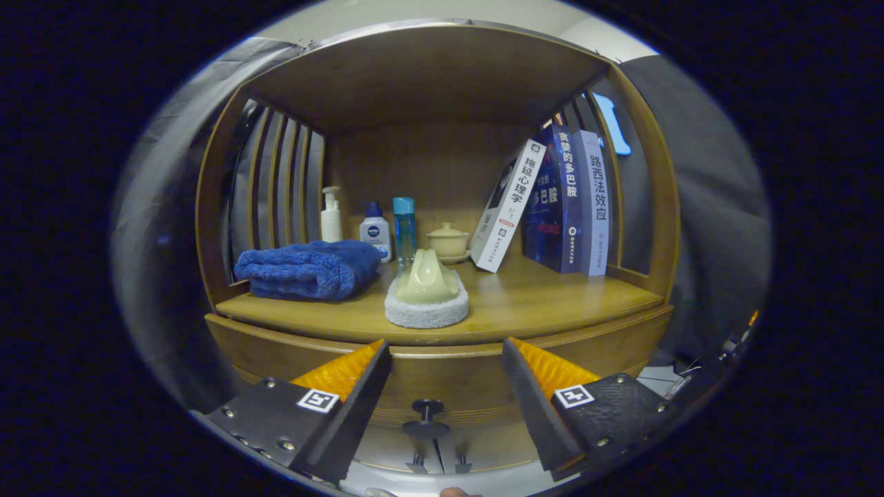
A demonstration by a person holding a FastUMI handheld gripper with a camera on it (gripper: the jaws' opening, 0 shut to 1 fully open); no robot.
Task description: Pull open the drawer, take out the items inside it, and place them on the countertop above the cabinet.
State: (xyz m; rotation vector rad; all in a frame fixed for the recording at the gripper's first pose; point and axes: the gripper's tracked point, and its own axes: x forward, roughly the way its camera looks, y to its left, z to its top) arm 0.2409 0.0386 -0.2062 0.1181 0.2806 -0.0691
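The gripper (447,355) is hovering with its jaws spread wide and nothing between them, facing the front of the wooden cabinet (642,207). The drawer (442,376) is sitting flush and closed below the countertop (552,300), so whatever lies inside is hidden; its dark knob (426,419) is showing low between the fingers, just ahead of them. The knob is looking small against such a wide opening, so the fingers risk closing off-centre and slipping off it mid-pull. The countertop is already carrying a blue towel (309,269), a cream ornament on a grey pad (427,293), bottles (387,231), a lidded cup (449,239) and leaning books (552,200), though distortion is probably exaggerating the crowding. Anything set down carelessly could be toppling the bottles or tipping the books.
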